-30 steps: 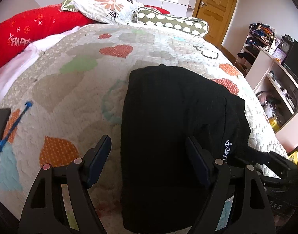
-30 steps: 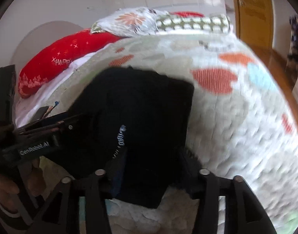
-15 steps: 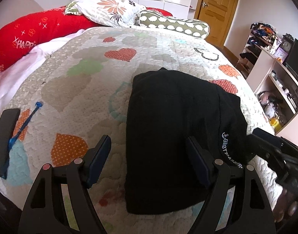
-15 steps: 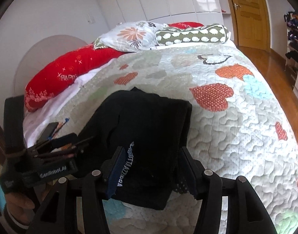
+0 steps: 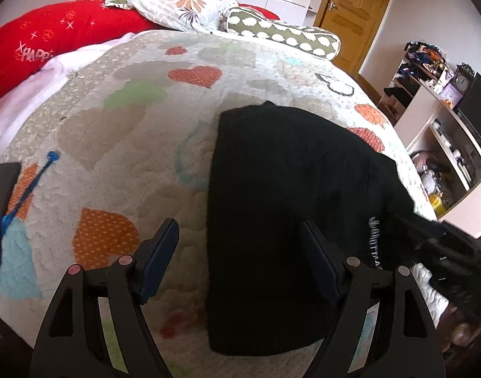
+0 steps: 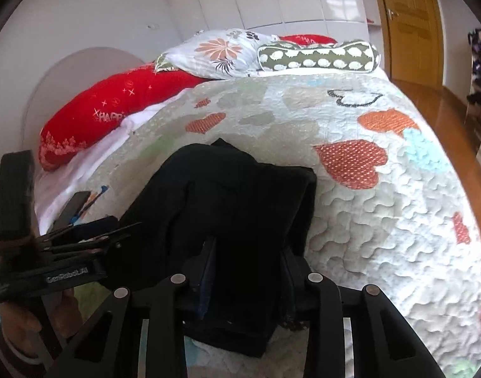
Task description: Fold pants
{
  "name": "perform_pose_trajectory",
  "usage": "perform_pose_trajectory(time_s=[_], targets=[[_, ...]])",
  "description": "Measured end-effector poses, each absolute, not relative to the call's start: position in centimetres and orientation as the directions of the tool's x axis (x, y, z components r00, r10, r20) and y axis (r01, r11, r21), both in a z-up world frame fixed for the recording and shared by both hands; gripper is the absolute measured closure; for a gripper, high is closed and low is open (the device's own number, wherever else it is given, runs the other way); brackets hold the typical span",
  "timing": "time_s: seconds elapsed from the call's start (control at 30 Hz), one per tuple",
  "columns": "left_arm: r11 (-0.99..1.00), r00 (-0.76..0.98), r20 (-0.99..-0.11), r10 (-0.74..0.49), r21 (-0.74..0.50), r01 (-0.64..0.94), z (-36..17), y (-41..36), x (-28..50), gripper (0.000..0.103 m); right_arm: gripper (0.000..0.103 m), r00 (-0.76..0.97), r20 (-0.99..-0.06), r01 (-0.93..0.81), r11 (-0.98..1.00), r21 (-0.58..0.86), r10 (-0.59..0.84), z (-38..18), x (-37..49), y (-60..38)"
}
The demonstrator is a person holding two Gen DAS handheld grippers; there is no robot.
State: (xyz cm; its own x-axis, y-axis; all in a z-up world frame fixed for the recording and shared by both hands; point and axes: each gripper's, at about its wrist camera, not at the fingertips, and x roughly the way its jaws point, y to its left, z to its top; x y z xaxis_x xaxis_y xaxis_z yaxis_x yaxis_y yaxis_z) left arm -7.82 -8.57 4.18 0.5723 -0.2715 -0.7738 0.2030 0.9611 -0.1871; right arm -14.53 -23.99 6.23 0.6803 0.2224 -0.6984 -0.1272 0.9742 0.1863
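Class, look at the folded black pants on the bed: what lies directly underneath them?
The black pants lie on the heart-patterned quilt, visible all around them. Whatever the fabric covers, including any hearts or hidden folds, cannot be seen.

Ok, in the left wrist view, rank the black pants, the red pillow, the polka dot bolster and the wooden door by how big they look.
1. Black pants, nearest the camera
2. Red pillow
3. Polka dot bolster and wooden door look alike

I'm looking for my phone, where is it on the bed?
In the left wrist view the phone lies at the far left edge of the quilt, beside a blue pen, well apart from the black pants.
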Motion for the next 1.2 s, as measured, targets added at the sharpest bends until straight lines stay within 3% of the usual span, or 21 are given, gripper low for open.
perform_pose_trajectory(time_s=[0.17,0.33,0.43,0.9,1.2], targets=[[0.962,0.579,-0.772,-0.262,-0.164,0.216,4.3,-9.1,-8.0,0.023,0.067,0.672,-0.686,-0.07,0.946,0.317,0.279,4.5,-14.3,-25.9],[0.966,0.589,-0.769,-0.25,-0.157,0.205,4.7,-8.9,-8.2,0.023,0.064,0.706,-0.662,-0.084,0.958,0.274,0.251,6.5,-15.4,-25.8],[0.964,0.591,-0.764,-0.258,-0.165,0.207,5.1,-8.7,-8.4,0.023,0.053,0.725,-0.634,-0.094,0.951,0.296,0.269,7.4,-16.0,-26.1],[0.957,0.571,-0.769,-0.286,-0.2,0.21,4.8,-8.3,-8.1,0.023,0.049,0.687,-0.672,-0.067,0.945,0.321,0.277,6.1,-15.1,-25.8],[0.938,0.538,-0.769,-0.344,-0.253,0.238,4.5,-7.8,-7.1,0.023,0.037,0.667,-0.675,-0.033,0.917,0.397,0.316,4.5,-14.0,-27.2]])
